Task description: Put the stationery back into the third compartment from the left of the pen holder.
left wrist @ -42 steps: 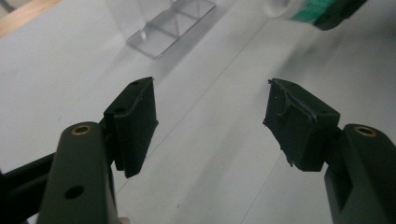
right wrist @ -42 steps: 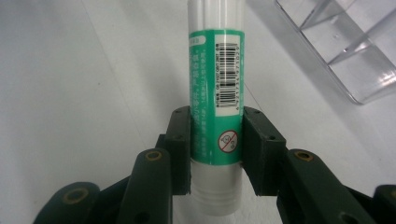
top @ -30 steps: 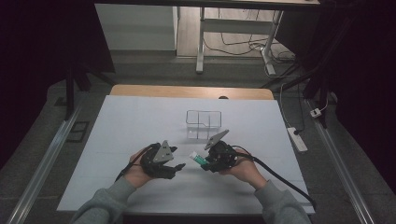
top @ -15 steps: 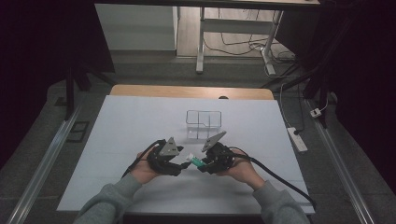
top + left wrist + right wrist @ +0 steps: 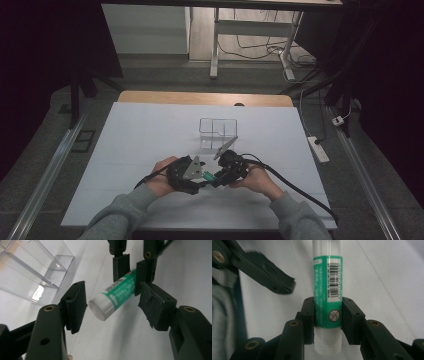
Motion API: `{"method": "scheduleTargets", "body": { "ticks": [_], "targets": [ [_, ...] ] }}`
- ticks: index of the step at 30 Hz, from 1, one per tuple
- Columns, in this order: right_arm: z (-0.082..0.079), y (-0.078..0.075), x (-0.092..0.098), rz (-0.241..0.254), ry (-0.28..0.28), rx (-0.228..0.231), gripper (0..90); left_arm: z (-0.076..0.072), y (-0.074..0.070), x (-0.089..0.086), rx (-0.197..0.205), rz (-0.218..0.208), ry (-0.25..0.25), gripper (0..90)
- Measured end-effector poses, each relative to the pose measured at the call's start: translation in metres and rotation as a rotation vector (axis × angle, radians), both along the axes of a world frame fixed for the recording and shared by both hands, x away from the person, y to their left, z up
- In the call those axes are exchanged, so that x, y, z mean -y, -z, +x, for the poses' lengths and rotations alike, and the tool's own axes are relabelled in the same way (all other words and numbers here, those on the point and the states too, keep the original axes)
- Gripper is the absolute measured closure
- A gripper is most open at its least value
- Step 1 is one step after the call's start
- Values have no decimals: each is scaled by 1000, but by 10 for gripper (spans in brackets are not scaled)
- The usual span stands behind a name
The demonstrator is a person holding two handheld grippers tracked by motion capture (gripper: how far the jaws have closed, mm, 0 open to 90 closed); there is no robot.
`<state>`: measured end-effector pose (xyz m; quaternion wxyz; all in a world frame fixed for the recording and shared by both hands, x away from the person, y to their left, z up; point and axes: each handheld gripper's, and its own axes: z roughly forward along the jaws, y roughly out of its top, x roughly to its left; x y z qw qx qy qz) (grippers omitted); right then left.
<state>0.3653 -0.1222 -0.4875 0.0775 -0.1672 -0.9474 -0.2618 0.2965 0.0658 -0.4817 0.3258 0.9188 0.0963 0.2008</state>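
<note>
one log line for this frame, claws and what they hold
right claw: shut on glue stick | left claw: open around its white end | clear box: empty

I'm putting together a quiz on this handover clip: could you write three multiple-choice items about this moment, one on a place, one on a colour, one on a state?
1. Where does the clear organiser box stand?
A. on the table beyond the grippers
B. on the floor
C. in the person's lap

2. What colour is the glue stick's label?
A. red
B. green
C. yellow

3. How do the two grippers stand toward the glue stick?
A. both open
B. left gripper shut on it, right gripper open
C. right gripper shut on it, left gripper open around its white end

Answers:
1. A, the high view shows it farther up the table.
2. B, green with a barcode.
3. C, the right pads press the label; the left pads stand apart.
</note>
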Motion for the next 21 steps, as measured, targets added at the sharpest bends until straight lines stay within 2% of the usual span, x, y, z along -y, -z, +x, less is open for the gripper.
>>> {"method": "scheduleTargets", "body": {
  "ticks": [4, 7, 9, 12, 14, 16, 18, 19, 21],
  "targets": [
    [7, 3, 0, 25, 20, -143, 654, -4, 3, 4, 47, 44, 37, 411],
    [12, 4, 2, 43, 22, -208, 655, -8, 7, 6, 91, 74, 69, 423],
    [15, 4, 3, 53, 12, -236, 655, -10, 8, 7, 113, 92, 85, 430],
    [16, 5, 4, 54, 2, -257, 654, -13, 10, 8, 166, 157, 104, 464],
    [19, 4, 5, 60, 1, -282, 654, -14, 12, 10, 189, 176, 106, 499],
    [19, 3, 6, 67, 1, -288, 654, -15, 14, 11, 201, 185, 103, 502],
    [20, 3, 6, 71, 3, -290, 654, -16, 16, 13, 234, 225, 100, 493],
    [20, 2, 7, 82, 1, -305, 655, -17, 18, 14, 252, 240, 95, 494],
    [20, 1, 7, 104, -10, -326, 654, -17, 19, 15, 264, 253, 93, 510]
  ]
}}
